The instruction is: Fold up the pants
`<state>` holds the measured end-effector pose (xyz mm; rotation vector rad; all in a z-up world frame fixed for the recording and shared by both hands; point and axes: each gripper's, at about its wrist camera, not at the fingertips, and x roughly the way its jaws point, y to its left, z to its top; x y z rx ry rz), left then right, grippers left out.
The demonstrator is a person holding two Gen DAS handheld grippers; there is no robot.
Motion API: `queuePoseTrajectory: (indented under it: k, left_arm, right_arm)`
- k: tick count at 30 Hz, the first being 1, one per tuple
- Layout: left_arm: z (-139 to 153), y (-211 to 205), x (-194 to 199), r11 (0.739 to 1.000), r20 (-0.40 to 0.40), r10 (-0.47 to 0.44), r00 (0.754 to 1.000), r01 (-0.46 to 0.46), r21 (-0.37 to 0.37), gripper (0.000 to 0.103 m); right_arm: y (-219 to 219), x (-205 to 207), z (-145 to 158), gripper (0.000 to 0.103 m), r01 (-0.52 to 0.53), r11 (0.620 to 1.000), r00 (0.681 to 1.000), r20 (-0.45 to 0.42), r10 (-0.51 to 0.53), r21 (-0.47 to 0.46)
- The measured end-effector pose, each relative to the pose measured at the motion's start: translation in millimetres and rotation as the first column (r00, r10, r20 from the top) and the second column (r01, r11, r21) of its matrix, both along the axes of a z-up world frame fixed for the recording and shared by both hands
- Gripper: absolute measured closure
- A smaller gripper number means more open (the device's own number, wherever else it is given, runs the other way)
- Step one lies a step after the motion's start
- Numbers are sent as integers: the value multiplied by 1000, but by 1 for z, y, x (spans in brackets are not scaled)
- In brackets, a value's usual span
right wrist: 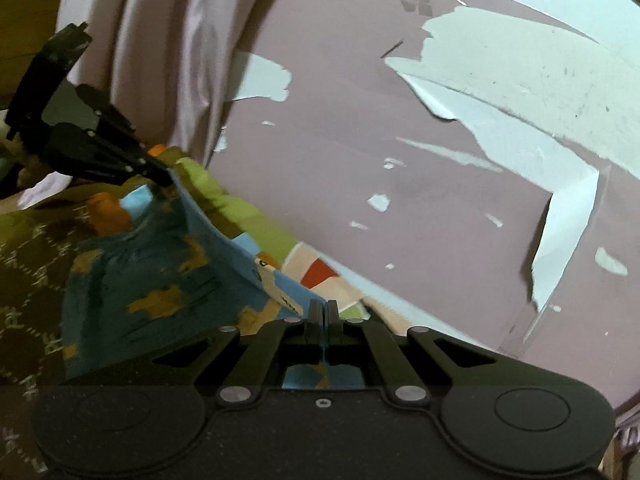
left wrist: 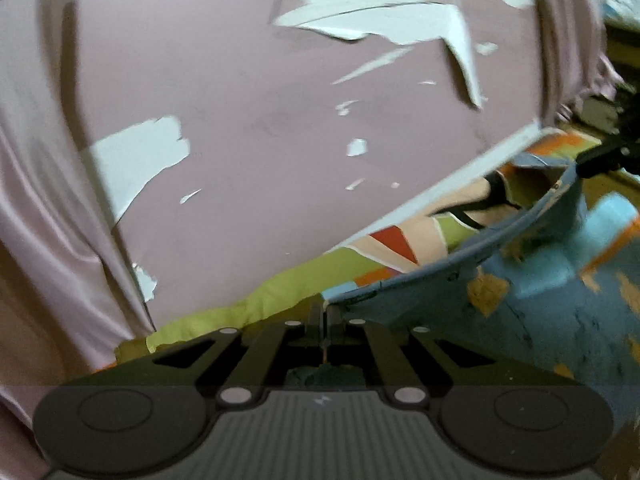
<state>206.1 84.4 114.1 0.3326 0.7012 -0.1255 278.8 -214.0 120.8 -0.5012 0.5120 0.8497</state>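
The pants (left wrist: 532, 304) are blue cloth with orange-yellow patches, held up and stretched between both grippers. My left gripper (left wrist: 325, 312) is shut on the pants' edge at its left end. My right gripper (right wrist: 322, 307) is shut on the pants (right wrist: 160, 280) at the other end of the same edge. In the right wrist view the left gripper (right wrist: 160, 178) shows at upper left, pinching the far corner. In the left wrist view the right gripper (left wrist: 592, 164) shows at the right edge.
A colourful patchwork bedsheet (left wrist: 248, 312) of green, orange and red lies below the pants. A pink wall with peeling paint (left wrist: 280, 120) stands close behind. A pale pink curtain (right wrist: 168, 52) hangs beside it. A brown patterned cloth (right wrist: 28, 300) lies at left.
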Motion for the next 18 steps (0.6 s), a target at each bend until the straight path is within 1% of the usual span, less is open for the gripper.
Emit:
queuePoseTrajectory:
  k: [4, 7, 10, 13, 15, 18]
  left_arm:
    - [-12, -12, -20, 996, -21, -81, 997, 81, 34, 102]
    - [-31, -22, -38, 979, -52, -171, 984, 176, 104, 102]
    - [-51, -28, -53, 957, -109, -235, 966, 250, 147, 102]
    - [-69, -31, -66, 938, -163, -264, 951, 292, 185, 102]
    - [-81, -31, -72, 931, -194, -262, 945, 301, 206, 102]
    - [-90, -32, -78, 923, -211, -266, 940, 312, 225, 102]
  right_arm:
    - [-8, -24, -18, 103, -25, 1000, 999, -30, 24, -15]
    - [-12, -39, -34, 103, -32, 999, 998, -56, 31, -28]
    - [-14, -51, -52, 103, -33, 999, 995, -100, 29, -35]
    - [-15, -62, -75, 103, -16, 999, 987, -161, 11, -33]
    - [-14, -71, -93, 103, -27, 998, 984, -180, 17, -51]
    - [-14, -83, -111, 103, -60, 995, 978, -205, 43, -76]
